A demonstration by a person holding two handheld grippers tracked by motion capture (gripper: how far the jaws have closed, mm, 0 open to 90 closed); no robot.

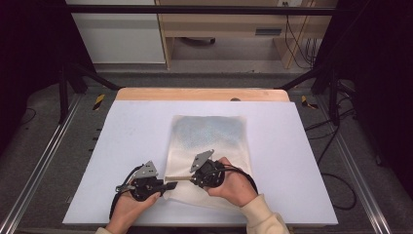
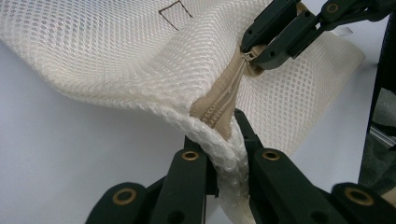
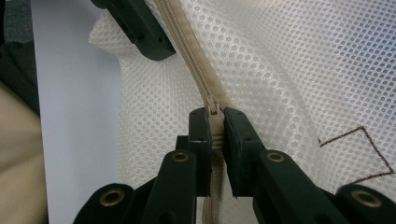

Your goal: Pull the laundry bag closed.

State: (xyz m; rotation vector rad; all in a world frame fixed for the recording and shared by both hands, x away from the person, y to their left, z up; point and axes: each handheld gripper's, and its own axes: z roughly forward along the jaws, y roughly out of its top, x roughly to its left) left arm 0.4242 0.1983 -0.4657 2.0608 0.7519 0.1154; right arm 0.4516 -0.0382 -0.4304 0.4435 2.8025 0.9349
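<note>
A white mesh bag (image 1: 209, 134) lies flat on the white mat (image 1: 126, 131), with a beige zipper (image 2: 223, 100) running along its near edge. My left gripper (image 2: 219, 135) is shut on the bag's near left corner, at the zipper's end, and bunches the mesh there. In the high view the left gripper (image 1: 171, 185) points right. My right gripper (image 3: 215, 122) is shut on the beige zipper pull (image 3: 215, 112), a short way along the zipper (image 3: 184, 44) from the left gripper (image 3: 140, 32). Seen from above, the right gripper (image 1: 189, 179) points left, facing the other one.
A brown stitched square (image 3: 369, 154) marks the mesh bag (image 3: 289, 70). The mat covers a wooden table (image 1: 202, 94). Metal rails (image 1: 44, 161) run along both sides, and pale cabinets (image 1: 117, 34) stand beyond the far edge. Cables (image 1: 336, 146) trail at the right.
</note>
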